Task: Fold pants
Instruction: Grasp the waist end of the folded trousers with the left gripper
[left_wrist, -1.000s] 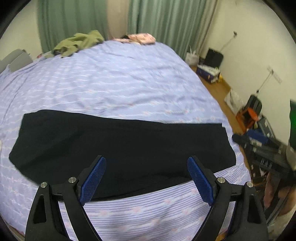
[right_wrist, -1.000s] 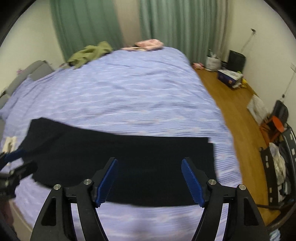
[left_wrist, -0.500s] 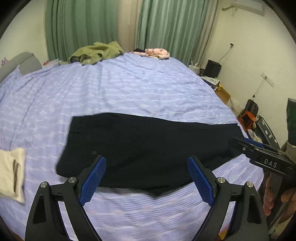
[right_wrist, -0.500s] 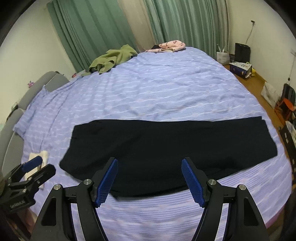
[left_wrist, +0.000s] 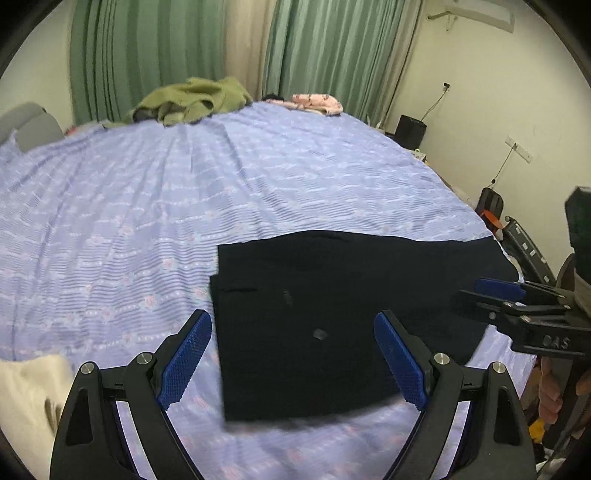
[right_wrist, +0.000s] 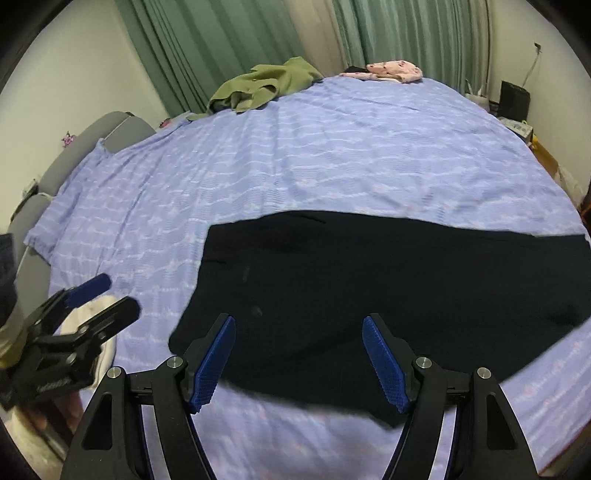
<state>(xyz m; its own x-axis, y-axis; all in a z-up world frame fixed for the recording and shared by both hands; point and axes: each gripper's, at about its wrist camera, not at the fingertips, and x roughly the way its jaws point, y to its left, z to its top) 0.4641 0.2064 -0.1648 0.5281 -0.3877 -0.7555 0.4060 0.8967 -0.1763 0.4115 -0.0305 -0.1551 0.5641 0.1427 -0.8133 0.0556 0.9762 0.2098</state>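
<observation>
Two black grippers are showing. The left gripper (left_wrist: 291, 354) is wearing a bright blue pad (left_wrist: 186, 360) on the inside of each finger, and the pads are looking bumpy, like tiny dots in rows. Its arms are showing triangle holes and round silver screws (left_wrist: 144, 357). The right gripper (right_wrist: 299, 363) is looking just the same: black arms, blue bumpy pads (right_wrist: 384, 363), silver screws (right_wrist: 423, 362). From the side, the right gripper (left_wrist: 517, 306) is showing white letters on its black body. A hand (left_wrist: 550, 393) is peeking out under it.
</observation>
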